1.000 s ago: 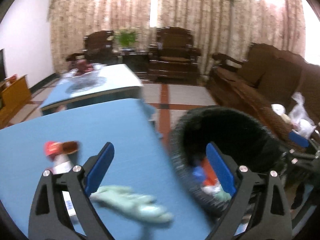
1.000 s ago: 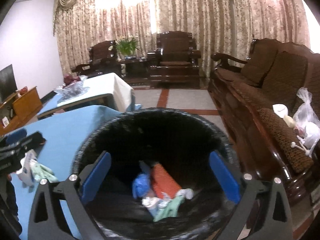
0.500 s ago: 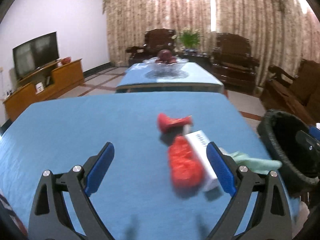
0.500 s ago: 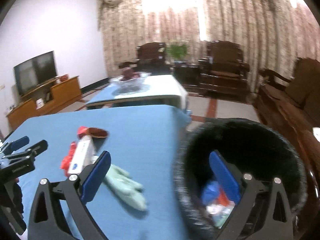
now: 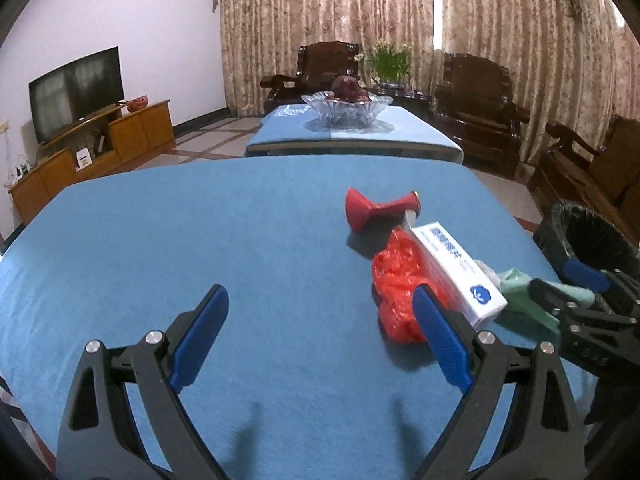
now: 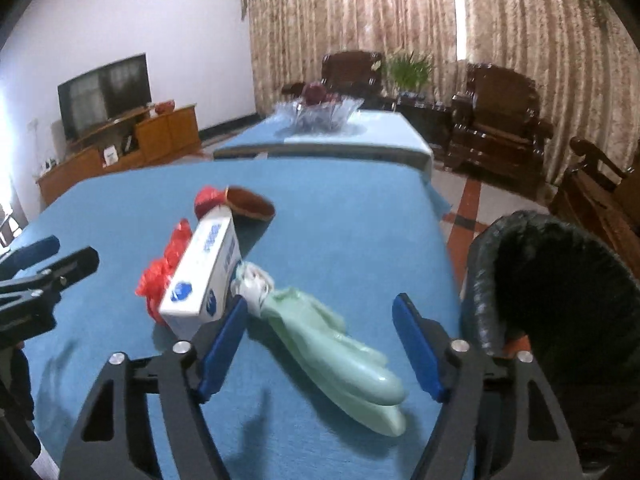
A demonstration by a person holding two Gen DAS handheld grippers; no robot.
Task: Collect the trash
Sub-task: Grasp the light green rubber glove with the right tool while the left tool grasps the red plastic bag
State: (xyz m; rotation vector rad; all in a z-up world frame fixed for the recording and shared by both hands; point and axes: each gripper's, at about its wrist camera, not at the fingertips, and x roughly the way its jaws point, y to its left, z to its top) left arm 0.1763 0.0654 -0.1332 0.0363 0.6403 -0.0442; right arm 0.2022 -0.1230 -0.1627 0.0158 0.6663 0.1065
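The right hand-held gripper (image 6: 320,344) is closing, its blue pads still spread, with the pale green rubber glove (image 6: 340,344) lying between them on the blue bench (image 6: 340,216); the pads do not press on it, and the glove's fingers point toward the lower right of the right wrist frame. The left pad sits just beside the white carton (image 6: 204,276), which lies in the middle left of that frame with a crumpled red plastic bag (image 6: 164,268) against its left side and a red wrapper (image 6: 236,202) above it. The black-lined trash bin (image 6: 560,304) fills the right edge, cut off by the frame and blurred, its contents dark and unreadable. The left hand-held gripper (image 5: 320,344) stands wide open over bare cloth at the bottom of the left wrist frame, holding nothing; the red bag (image 5: 400,284) lies just behind its right pad, partly hidden by it. In that view the glove (image 5: 524,292) is largely covered by the right gripper at the right edge.
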